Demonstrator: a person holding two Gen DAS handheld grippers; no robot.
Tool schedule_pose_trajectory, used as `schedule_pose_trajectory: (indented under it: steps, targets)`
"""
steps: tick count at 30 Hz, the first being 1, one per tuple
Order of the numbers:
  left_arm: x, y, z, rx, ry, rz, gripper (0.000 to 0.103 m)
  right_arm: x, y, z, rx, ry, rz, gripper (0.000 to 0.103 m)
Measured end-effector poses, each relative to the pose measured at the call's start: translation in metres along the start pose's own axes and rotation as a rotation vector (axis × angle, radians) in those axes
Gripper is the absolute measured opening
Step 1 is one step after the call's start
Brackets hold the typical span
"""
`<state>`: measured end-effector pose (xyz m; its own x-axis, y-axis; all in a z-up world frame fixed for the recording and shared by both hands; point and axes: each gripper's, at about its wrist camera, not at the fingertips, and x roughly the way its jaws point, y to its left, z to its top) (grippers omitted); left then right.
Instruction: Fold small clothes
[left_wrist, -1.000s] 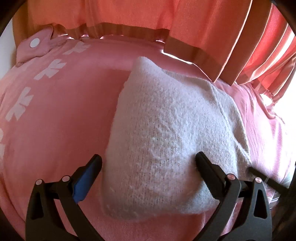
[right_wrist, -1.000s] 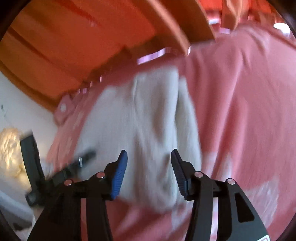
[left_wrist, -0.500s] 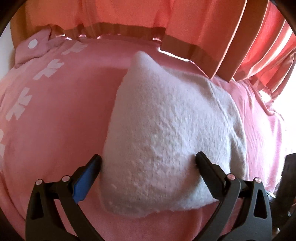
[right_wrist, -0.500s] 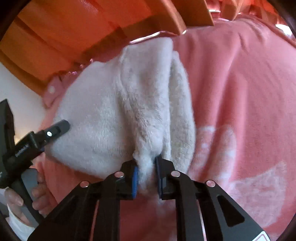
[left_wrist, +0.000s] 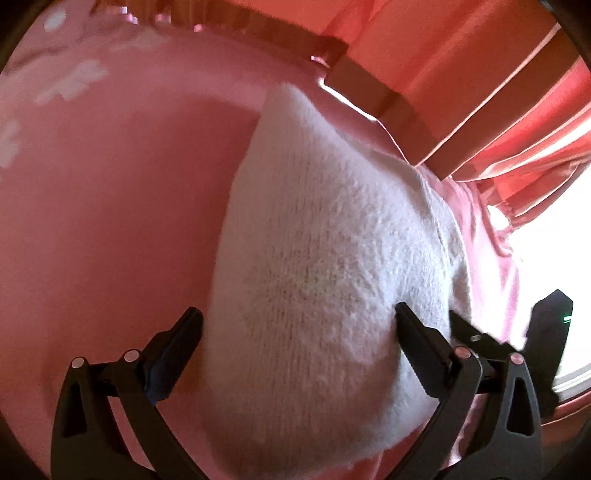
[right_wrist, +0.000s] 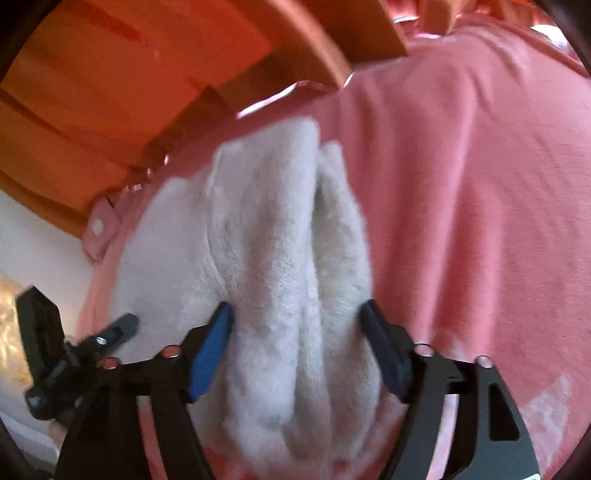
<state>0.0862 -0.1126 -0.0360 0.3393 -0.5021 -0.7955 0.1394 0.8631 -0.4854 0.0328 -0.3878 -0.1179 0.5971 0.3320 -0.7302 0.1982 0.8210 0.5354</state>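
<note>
White fleece garment (left_wrist: 325, 280) between spread right tongs (right_wrist: 295, 354)

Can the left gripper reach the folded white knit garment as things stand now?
Probably yes. The left gripper is open, its jaws either side of the white knit garment on the pink blanket, with nothing between.
</note>
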Motion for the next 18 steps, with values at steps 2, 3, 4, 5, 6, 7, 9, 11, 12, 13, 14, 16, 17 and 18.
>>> schedule_pose_trajectory:
  steps: [2,3,4,5,6,7,9,11,12,13,14,16,17,18]
  targets:
    - [0.009,0.002,0.001,-0.028,0.029,-0.045,0.098,0.008,0.001,0.001,0.020,0.016,0.022,0.084]
    - [0.014,0.003,0.002,-0.051,0.045,-0.063,0.098,0.010,0.000,0.003,0.029,0.019,0.028,0.084]
    - [0.015,0.002,0.001,-0.054,0.041,-0.059,0.098,0.011,0.000,0.004,0.034,0.028,0.035,0.082]
    - [0.015,-0.001,0.001,-0.048,0.037,-0.056,0.098,0.011,0.000,0.006,0.036,0.030,0.038,0.077]
    - [0.015,-0.006,0.002,-0.027,0.040,-0.054,0.096,0.009,0.001,0.007,0.032,0.033,0.048,0.070]
    - [0.012,-0.011,0.003,-0.003,0.033,-0.053,0.092,0.008,0.002,0.009,0.021,0.031,0.055,0.055]
    - [0.001,-0.024,0.003,0.071,0.000,-0.054,0.069,-0.001,0.007,0.013,0.000,0.016,0.045,0.040]
    - [-0.010,-0.037,0.004,0.133,-0.014,-0.067,0.058,-0.014,0.018,0.011,-0.030,-0.018,0.019,0.034]
    - [-0.017,-0.043,0.005,0.154,-0.021,-0.079,0.055,-0.021,0.023,0.010,-0.038,-0.037,0.019,0.033]
    - [-0.023,-0.048,0.007,0.167,-0.026,-0.088,0.053,-0.029,0.028,0.010,-0.042,-0.057,0.025,0.032]
    - [-0.029,-0.052,0.010,0.180,-0.030,-0.101,0.052,-0.042,0.035,0.011,-0.047,-0.089,0.038,0.032]
    - [-0.047,-0.062,0.018,0.202,-0.045,-0.145,0.051,-0.063,0.046,0.013,-0.062,-0.139,0.042,0.032]
    - [-0.056,-0.066,0.021,0.211,-0.056,-0.165,0.051,-0.077,0.054,0.013,-0.075,-0.171,0.042,0.032]
    - [-0.070,-0.072,0.026,0.229,-0.077,-0.190,0.051,-0.091,0.062,0.015,-0.087,-0.204,0.044,0.032]
